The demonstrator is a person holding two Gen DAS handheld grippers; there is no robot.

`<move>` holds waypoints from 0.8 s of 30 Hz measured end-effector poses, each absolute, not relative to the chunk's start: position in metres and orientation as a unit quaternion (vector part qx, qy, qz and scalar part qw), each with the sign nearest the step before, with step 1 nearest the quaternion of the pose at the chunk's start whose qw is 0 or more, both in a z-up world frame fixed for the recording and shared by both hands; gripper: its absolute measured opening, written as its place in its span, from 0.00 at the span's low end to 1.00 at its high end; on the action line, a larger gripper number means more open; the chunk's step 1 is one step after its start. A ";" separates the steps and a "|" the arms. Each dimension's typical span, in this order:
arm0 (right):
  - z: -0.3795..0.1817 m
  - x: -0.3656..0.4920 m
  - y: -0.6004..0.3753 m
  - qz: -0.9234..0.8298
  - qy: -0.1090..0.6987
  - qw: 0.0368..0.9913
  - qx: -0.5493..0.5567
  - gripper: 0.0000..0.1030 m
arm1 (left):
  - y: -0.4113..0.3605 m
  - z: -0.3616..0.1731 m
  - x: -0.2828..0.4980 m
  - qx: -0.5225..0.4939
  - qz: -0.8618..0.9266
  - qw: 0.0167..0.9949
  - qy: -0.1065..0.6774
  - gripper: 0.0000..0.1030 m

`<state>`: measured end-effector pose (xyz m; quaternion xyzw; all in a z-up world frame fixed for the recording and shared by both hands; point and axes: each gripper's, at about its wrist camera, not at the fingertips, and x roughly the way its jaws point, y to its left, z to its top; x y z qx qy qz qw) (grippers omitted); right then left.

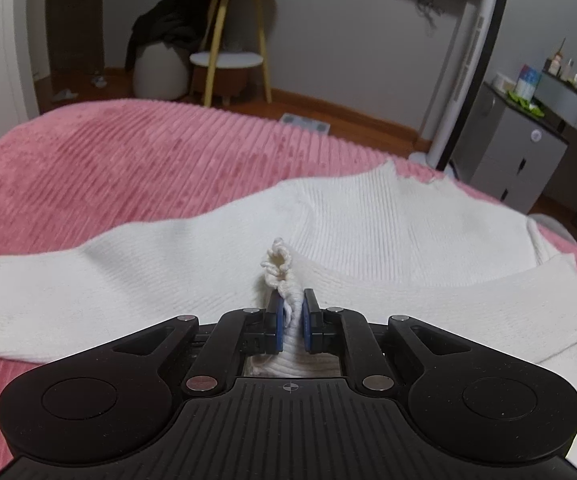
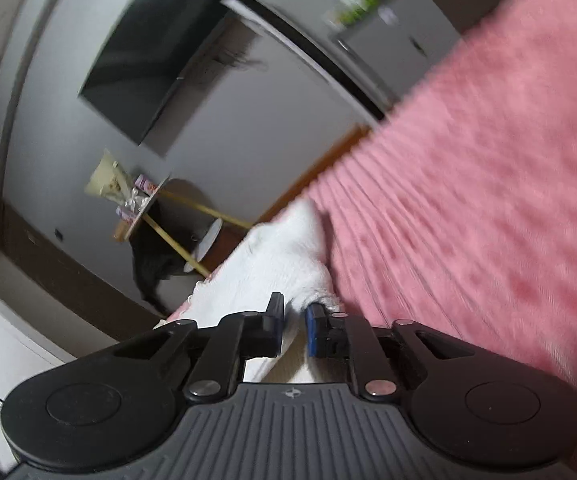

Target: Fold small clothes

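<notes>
A white ribbed knit sweater (image 1: 368,224) lies spread on the pink bedcover (image 1: 128,160), one sleeve stretching left and another folded across its lower right. My left gripper (image 1: 291,312) is shut on a bunched edge of the sweater, and a small tuft of knit sticks up past its blue pads. In the right wrist view, which is tilted and blurred, my right gripper (image 2: 294,316) is shut on another part of the white sweater (image 2: 276,256), lifted over the pink bedcover (image 2: 468,184).
Beyond the bed's far edge stand a yellow-legged side table (image 1: 228,40), a white pouf with dark clothes (image 1: 160,64), a tall white tower unit (image 1: 468,76) and a grey cabinet (image 1: 528,148). A dark screen (image 2: 148,68) hangs on the wall. Wooden floor surrounds the bed.
</notes>
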<state>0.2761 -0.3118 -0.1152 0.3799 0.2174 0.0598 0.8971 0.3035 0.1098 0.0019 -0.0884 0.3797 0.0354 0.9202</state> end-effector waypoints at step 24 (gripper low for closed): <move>-0.082 0.283 -0.280 0.006 0.325 0.923 0.207 0.18 | 0.135 -0.022 0.291 -0.109 0.065 0.900 0.418 0.21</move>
